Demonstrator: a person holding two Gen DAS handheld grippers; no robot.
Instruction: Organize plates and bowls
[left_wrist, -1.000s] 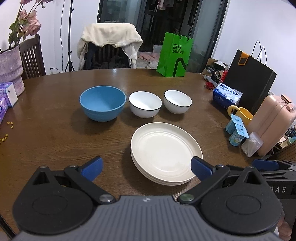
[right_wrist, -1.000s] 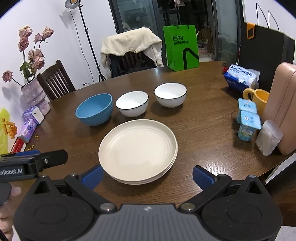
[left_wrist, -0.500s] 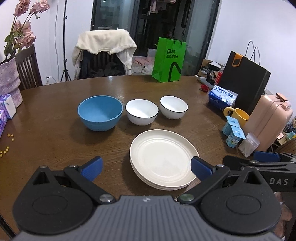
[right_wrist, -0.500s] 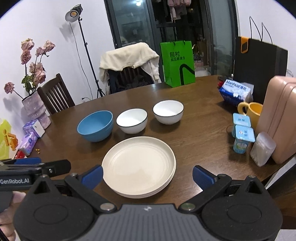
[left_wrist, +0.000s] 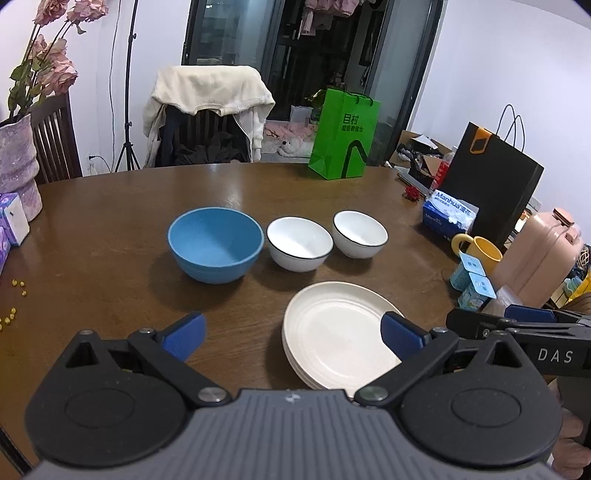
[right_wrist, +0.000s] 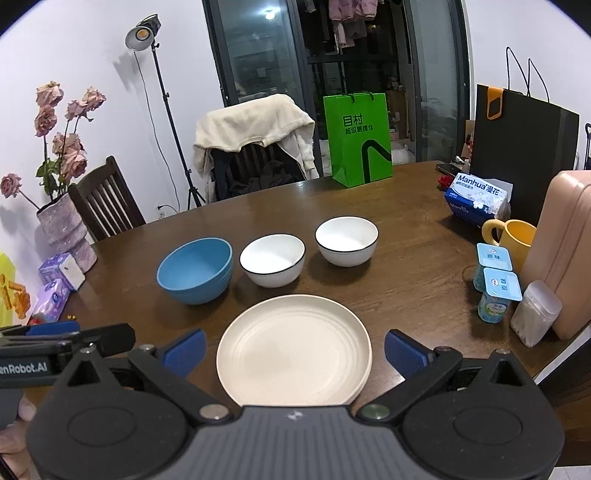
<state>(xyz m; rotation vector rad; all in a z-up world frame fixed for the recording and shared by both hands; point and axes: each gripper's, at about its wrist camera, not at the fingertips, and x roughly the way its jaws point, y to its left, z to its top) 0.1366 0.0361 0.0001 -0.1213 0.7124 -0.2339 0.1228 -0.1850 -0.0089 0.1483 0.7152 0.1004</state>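
Observation:
A stack of cream plates (left_wrist: 334, 332) (right_wrist: 293, 349) lies on the brown round table (left_wrist: 110, 240) near its front edge. Behind it stand a blue bowl (left_wrist: 216, 243) (right_wrist: 195, 269) and two white bowls with dark rims (left_wrist: 299, 243) (left_wrist: 360, 234) (right_wrist: 272, 260) (right_wrist: 346, 240) in a row. My left gripper (left_wrist: 291, 334) is open and empty, held above the table in front of the plates. My right gripper (right_wrist: 293, 352) is open and empty, above the near edge of the plate stack. Each gripper shows at the side of the other's view.
At the right stand a yellow mug (right_wrist: 517, 236), two yogurt cups (right_wrist: 496, 280), a tissue pack (right_wrist: 478, 197), a pink jug (right_wrist: 561, 251) and a black bag (right_wrist: 524, 147). A green bag (right_wrist: 358, 138) stands at the back. A vase (right_wrist: 62, 232) and small boxes (right_wrist: 61, 273) stand at the left.
Both grippers have pulled back and risen, so the plates and bowls sit farther away in view. The dishes have not moved. Both grippers stay open.

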